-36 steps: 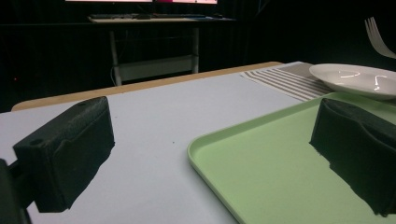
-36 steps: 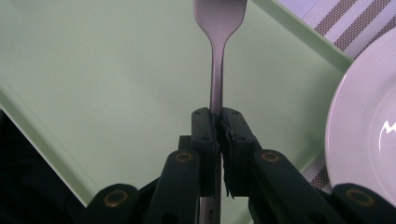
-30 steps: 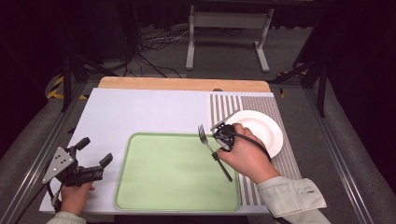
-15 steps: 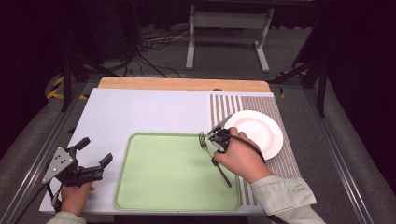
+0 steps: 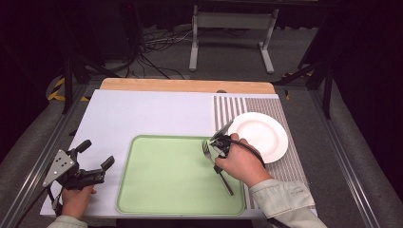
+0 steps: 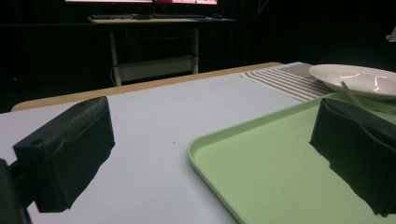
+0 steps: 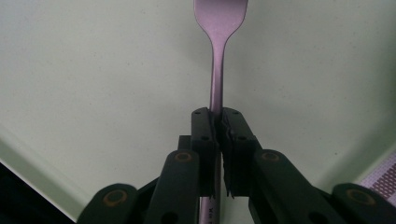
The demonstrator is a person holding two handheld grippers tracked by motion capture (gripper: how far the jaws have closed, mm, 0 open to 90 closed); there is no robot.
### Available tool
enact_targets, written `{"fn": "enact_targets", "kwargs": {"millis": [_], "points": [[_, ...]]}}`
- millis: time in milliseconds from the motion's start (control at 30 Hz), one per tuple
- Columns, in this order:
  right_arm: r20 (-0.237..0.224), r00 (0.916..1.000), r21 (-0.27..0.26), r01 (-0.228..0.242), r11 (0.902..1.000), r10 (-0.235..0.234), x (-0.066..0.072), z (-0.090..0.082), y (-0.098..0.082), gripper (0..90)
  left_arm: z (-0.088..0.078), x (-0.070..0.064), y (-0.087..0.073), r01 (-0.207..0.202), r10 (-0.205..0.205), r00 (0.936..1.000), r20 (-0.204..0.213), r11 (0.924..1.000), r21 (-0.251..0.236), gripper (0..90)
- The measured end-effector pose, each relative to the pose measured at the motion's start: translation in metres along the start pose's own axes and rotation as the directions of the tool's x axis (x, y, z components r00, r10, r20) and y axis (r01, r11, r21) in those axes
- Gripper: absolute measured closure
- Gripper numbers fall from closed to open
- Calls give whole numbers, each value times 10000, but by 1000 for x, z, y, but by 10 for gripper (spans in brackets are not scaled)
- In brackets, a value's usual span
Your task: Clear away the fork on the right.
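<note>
My right gripper [image 5: 219,142] is shut on the neck of a metal fork [image 5: 209,151] and holds it low over the right part of the green tray [image 5: 157,190]. The fork's handle end [image 5: 227,184] points toward the tray's near right corner. In the right gripper view the jaws [image 7: 218,116] pinch the fork [image 7: 218,70] with its head over the tray [image 7: 93,70]. Whether the fork touches the tray I cannot tell. My left gripper [image 5: 97,153] rests open at the tray's left edge, nothing between its jaws [image 6: 210,154].
A white plate [image 5: 263,135] sits on a striped placemat [image 5: 228,109] right of the tray; it also appears in the left gripper view as plate [image 6: 359,77]. The table's wooden back edge [image 5: 185,85] and metal side rails border the white surface.
My right hand has sunk and come slightly nearer with the fork, from beside the plate's edge to low over the tray. The left gripper has stayed put.
</note>
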State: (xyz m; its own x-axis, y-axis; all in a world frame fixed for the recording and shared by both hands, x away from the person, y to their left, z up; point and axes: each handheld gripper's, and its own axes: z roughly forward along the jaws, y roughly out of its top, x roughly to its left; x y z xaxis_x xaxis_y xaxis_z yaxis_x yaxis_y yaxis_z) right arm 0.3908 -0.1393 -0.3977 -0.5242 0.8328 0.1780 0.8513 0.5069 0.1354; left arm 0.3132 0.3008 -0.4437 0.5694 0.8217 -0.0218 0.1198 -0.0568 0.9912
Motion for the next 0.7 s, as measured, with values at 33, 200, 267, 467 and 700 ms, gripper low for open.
{"fn": "enact_targets", "kwargs": {"millis": [33,200,267,467,700], "points": [[-8,10000,29,-8,10000,8,0,1,0,849,0,0,0,2,-2,10000,2,10000,6,3],[-43,10000,160,-80,9998,81,-1,5,0,849,0,0,0,3,-3,10000,0,10000,6,3],[-37,10000,220,-82,9997,83,-1,6,-1,849,0,0,0,0,0,10000,-4,10000,3,3],[-116,9998,253,-144,9996,147,-2,9,0,848,0,0,0,0,0,10000,-7,10000,-4,3],[-153,9998,258,-99,9996,103,-2,12,-1,847,0,0,0,-6,6,10000,-10,10000,-8,3]]}}
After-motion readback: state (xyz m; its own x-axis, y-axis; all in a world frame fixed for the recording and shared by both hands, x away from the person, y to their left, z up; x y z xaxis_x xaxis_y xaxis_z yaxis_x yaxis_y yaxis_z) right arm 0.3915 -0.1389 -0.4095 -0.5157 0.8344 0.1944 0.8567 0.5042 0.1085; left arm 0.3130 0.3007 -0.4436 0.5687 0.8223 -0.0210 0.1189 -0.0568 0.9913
